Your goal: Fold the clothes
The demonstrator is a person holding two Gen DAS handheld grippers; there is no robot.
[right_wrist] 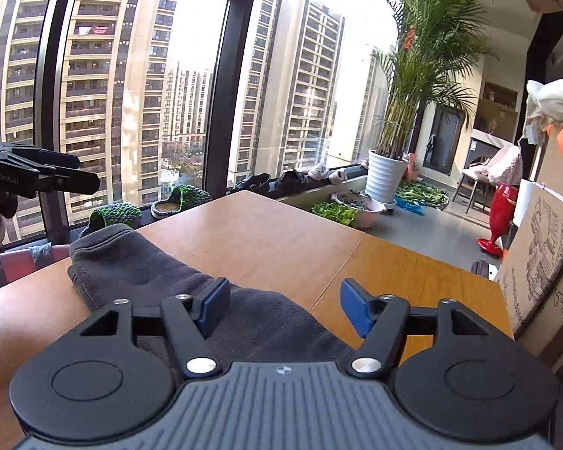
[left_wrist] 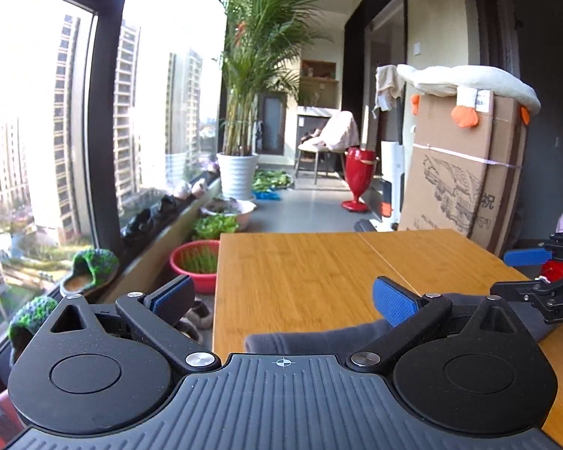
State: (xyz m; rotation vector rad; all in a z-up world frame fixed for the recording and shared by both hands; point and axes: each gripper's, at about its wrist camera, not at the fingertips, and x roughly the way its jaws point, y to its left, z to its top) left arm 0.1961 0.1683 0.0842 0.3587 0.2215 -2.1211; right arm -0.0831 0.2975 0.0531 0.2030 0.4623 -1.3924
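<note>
Your left tool (left_wrist: pixel 283 302) spread, pinching nothing | your right tool (right_wrist: pixel 285 307) parted, empty | soft grey folded garment (right_wrist: pixel 139 266) lies under both on smooth bamboo table (right_wrist: pixel 266 240) | red round basin (left_wrist: pixel 197 264) on floor holds green sprouts

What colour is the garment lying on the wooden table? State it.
Dark grey, plain with no pattern; the garment shows best in the right wrist view.

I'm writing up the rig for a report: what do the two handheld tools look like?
Both look alike. The left tool and right tool have black linkage arms with silver pivot screws, round black discs on each side, a ribbed grey body with a small crosshair mark, and blue textured pads on the fingers.
</note>
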